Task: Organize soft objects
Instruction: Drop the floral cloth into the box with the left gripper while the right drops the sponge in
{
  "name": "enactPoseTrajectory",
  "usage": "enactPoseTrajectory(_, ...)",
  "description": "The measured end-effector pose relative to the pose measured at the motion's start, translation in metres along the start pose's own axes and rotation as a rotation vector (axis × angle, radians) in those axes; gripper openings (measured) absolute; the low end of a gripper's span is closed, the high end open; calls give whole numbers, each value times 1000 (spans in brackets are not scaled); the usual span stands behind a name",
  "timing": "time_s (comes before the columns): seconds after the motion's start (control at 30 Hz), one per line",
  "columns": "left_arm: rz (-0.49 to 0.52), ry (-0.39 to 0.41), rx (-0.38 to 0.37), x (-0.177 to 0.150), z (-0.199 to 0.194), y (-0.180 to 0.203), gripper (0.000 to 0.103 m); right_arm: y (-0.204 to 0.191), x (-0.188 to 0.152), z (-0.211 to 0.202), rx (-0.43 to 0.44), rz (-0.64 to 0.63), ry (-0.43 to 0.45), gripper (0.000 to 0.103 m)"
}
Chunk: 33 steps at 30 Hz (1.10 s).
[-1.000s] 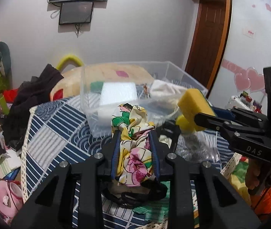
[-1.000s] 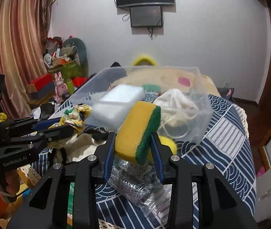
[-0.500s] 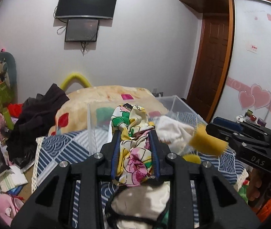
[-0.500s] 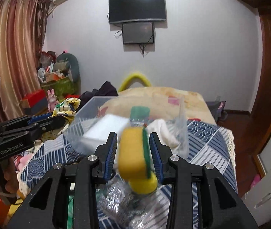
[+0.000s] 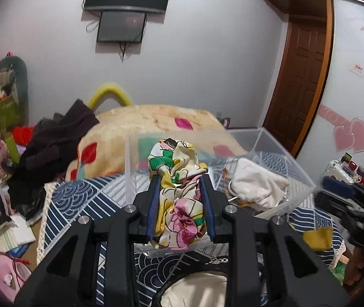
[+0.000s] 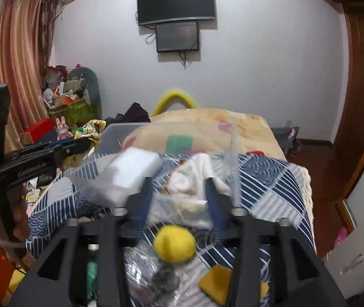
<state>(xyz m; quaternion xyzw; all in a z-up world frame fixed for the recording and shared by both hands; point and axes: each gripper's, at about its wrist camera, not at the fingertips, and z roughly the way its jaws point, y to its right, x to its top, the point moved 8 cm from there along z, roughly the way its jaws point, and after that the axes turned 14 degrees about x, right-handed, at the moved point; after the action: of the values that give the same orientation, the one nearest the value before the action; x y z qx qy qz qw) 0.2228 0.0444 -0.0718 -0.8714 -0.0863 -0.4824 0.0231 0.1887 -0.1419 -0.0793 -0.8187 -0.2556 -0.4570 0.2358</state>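
Left gripper clamping floral cloth, clear bin

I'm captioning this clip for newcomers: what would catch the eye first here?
The bright floral cloth clamped in the left hand-held gripper, in front of the clear plastic bin. Then the yellow sponge lying on the blue patterned bedspread below the right hand-held gripper, which holds nothing.

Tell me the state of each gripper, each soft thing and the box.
left gripper, shut on the floral cloth.
floral cloth, bunched, clamped.
right gripper, open, holding nothing.
clear bin, upright, no lid.
yellow sponge, loose, outside the bin.
white cloth, crumpled inside the bin.
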Motion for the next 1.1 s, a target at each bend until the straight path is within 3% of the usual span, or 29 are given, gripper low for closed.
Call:
enactPoseTrajectory(0.13,30,-34,23,-7,19,3,29,15,-15,-13,-45,12,-11,61)
enactPoseTrajectory(0.37,66,-74,38,-16,36,12,32,36,-65,-11,-97,48,-147,62)
enactPoseTrajectory(0.57,83,-53,55,-19,27,17,65,44,-86,-11,-124,56,-186,62)
enactPoseTrajectory(0.8,83,-21,38,-16,8,16,72,45,-80,-16,-125,67,-167,46)
enactPoseTrajectory(1.03,81,37,44,-15,-20,11,98,36,-42,-24,-128,34,-65,45)
enactPoseTrajectory(1.1,75,46,51,-16,-26,9,101,31,-25,-25,-122,17,-27,45)
